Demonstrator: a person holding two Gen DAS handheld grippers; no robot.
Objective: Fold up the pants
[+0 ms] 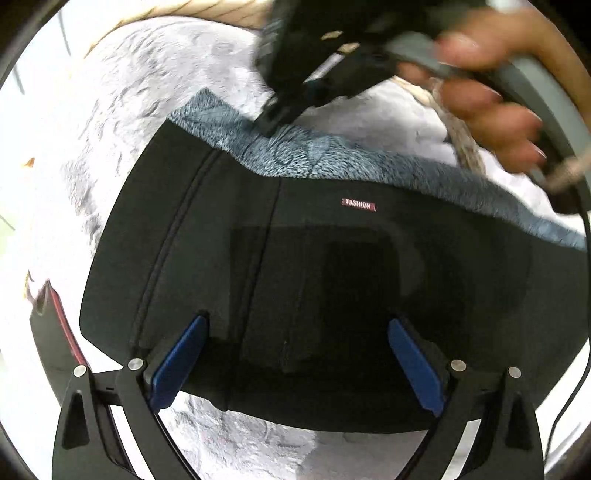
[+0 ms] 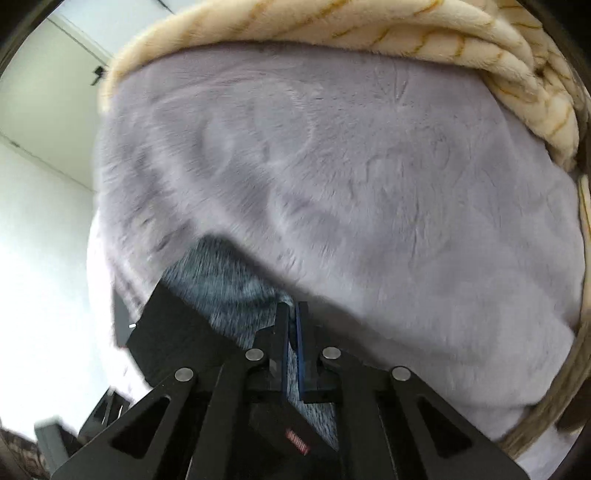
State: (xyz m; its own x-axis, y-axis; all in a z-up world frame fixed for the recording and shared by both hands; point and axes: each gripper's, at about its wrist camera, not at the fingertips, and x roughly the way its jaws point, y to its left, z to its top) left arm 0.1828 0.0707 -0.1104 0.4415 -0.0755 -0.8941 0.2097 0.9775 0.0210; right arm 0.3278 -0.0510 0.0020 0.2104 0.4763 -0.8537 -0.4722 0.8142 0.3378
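Black pants (image 1: 332,280) with a grey fleece lining (image 1: 325,155) and a small red "FASHION" label (image 1: 359,205) lie folded on a lilac plush blanket (image 1: 155,96). My left gripper (image 1: 295,354) is open, its blue pads (image 1: 177,365) spread just above the near part of the pants, holding nothing. My right gripper (image 2: 293,314) is shut on the fleece-lined edge of the pants (image 2: 229,288); in the left wrist view it (image 1: 275,122) pinches the far edge of the lining, held by a hand (image 1: 491,99).
A cream patterned blanket (image 2: 406,33) is bunched along the far and right side of the lilac blanket (image 2: 369,184). A white wall (image 2: 40,184) is on the left. A black item with a red stripe (image 1: 55,325) lies left of the pants.
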